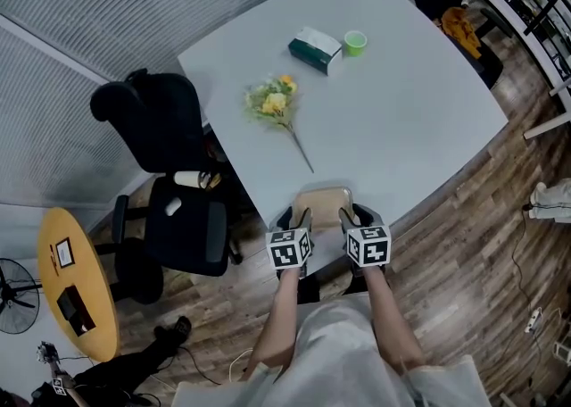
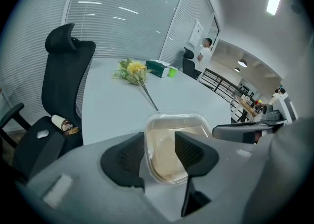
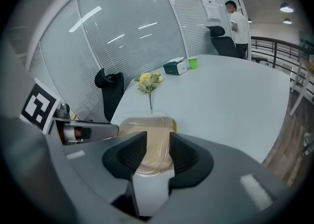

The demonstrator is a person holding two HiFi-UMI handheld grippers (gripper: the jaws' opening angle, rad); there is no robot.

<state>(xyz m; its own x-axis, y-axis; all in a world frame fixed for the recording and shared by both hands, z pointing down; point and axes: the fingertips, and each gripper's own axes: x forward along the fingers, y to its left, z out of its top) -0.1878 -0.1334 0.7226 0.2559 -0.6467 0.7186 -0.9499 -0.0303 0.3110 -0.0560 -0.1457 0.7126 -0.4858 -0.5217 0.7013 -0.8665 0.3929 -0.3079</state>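
A clear plastic container (image 1: 321, 200) with a beige inside sits at the near edge of the white table (image 1: 419, 120). My left gripper (image 1: 294, 218) is at its near left corner and my right gripper (image 1: 354, 216) at its near right corner. In the left gripper view the container's (image 2: 171, 129) left rim runs deep between the narrowly parted jaws of the left gripper (image 2: 159, 142). The right gripper view shows the container's (image 3: 147, 129) right edge caught the same way in the right gripper (image 3: 157, 142). Both look closed on it.
A yellow flower bunch (image 1: 275, 100) lies mid-table, its stem pointing at the container. A green tissue box (image 1: 315, 48) and a green cup (image 1: 355, 42) stand at the far side. A black office chair (image 1: 174, 182) is left of the table. A person (image 3: 240, 21) stands far off.
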